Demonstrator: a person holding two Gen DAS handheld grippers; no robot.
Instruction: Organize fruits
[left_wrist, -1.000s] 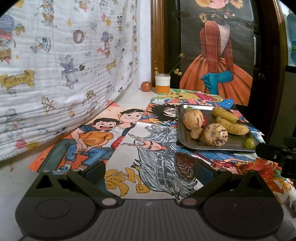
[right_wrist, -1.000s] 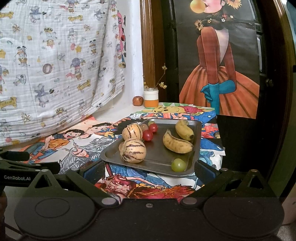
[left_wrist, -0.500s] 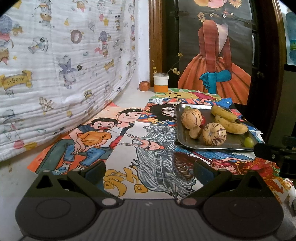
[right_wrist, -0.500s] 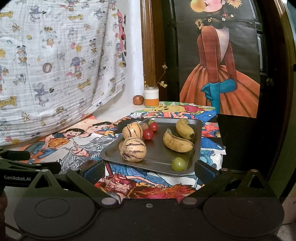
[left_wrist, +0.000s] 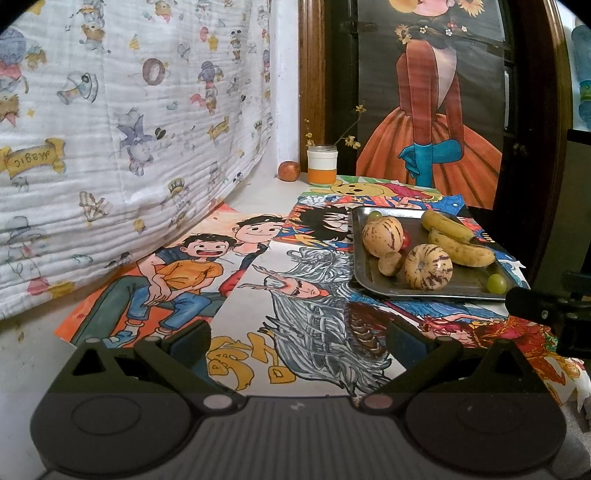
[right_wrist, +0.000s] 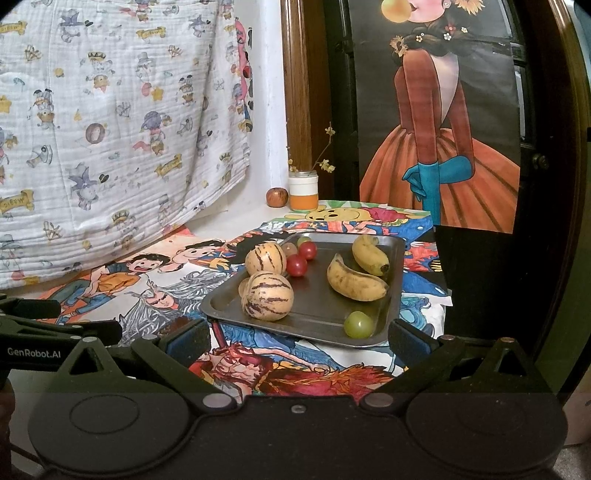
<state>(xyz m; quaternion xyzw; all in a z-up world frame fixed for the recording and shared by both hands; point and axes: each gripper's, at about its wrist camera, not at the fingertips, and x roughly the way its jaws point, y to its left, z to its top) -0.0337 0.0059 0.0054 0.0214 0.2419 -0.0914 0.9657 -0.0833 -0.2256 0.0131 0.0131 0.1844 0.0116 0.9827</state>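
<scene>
1. Right wrist view: the right gripper (right_wrist: 298, 341) hangs released and empty, jaws spread wide, just short of the near edge of the metal tray (right_wrist: 397, 280).
2. Dead ahead of those jaws lie the green grape (right_wrist: 358, 324) on the right and the near striped melon (right_wrist: 267, 301) on the left, both inside the tray's near end.
3. Farther in, the two bananas (right_wrist: 356, 282) lie on the tray's right half, long axes running near-left to far-right; cherry tomatoes (right_wrist: 296, 265) and a second melon (right_wrist: 265, 258) sit left of them.
4. Left wrist view: the left gripper (left_wrist: 298, 341), also spread and empty, faces bare posters (left_wrist: 177, 273); the tray is off to its far right.
5. I judge the right hand nearer, so it suits the first pick.
</scene>
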